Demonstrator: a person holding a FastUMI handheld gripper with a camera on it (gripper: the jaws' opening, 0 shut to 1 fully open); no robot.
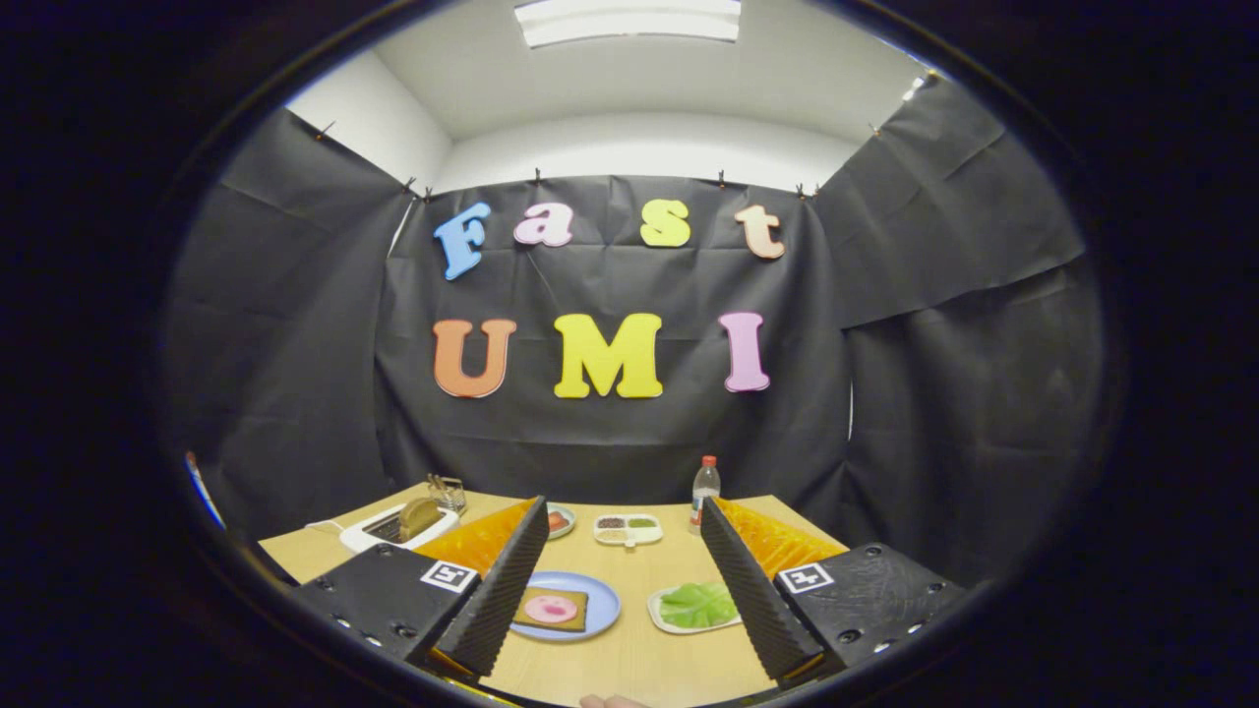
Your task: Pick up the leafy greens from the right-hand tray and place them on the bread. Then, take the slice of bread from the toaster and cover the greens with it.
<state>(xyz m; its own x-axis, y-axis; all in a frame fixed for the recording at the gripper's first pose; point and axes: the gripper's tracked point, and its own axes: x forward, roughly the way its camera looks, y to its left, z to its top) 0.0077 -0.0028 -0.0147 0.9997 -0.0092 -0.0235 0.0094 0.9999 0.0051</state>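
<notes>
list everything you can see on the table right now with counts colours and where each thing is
Table: one, light wood.
Plate: one, blue, between the fingers.
Bread: one, brown, pink slice on top, on plate.
Tray: one, white, beside plate.
Leafy greens: one, green, on tray.
Toaster: one, white, beyond the left finger.
Toast slice: one, brown, in toaster.
Divided dish: one, white, far centre.
Bottle: one, clear, red cap.
Hand-held gripper: one, open, empty.

Worktop (629,659): smooth, pale wood-look surface. Booth wall (295,324): matt, creased cloth. Claw (620,590) fingers (497,590): ribbed, matt inner faces, spread apart. Plate (600,595): smooth, glossy. Bottle (704,492): clear plastic.
</notes>
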